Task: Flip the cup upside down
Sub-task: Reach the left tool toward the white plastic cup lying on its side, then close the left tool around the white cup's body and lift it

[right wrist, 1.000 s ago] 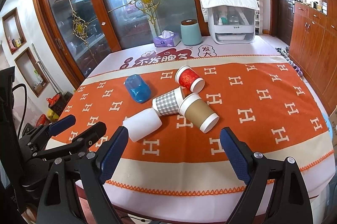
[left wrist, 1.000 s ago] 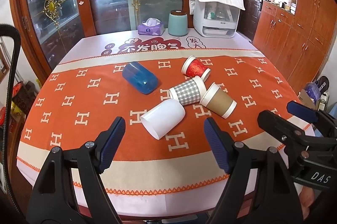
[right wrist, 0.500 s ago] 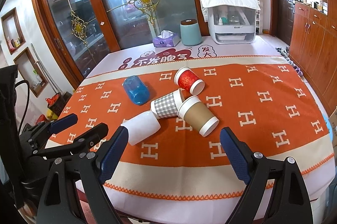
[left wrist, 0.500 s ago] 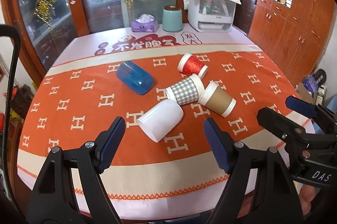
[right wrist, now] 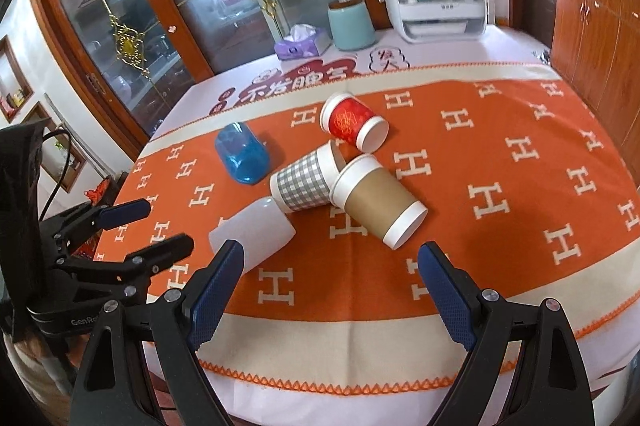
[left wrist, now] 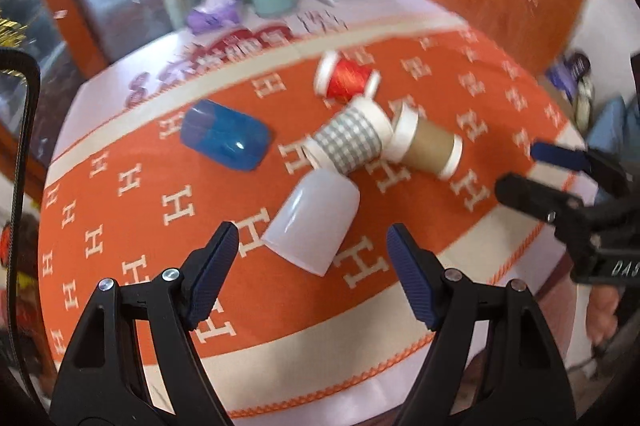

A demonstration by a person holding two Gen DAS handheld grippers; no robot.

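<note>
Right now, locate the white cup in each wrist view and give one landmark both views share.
Left wrist: the white cup lies on its side at lower centre, just ahead of the open left gripper.
Right wrist: the white cup lies at lower left, partly behind that gripper's left finger.
Shared landmark: the checked cup next to its far end.
</note>
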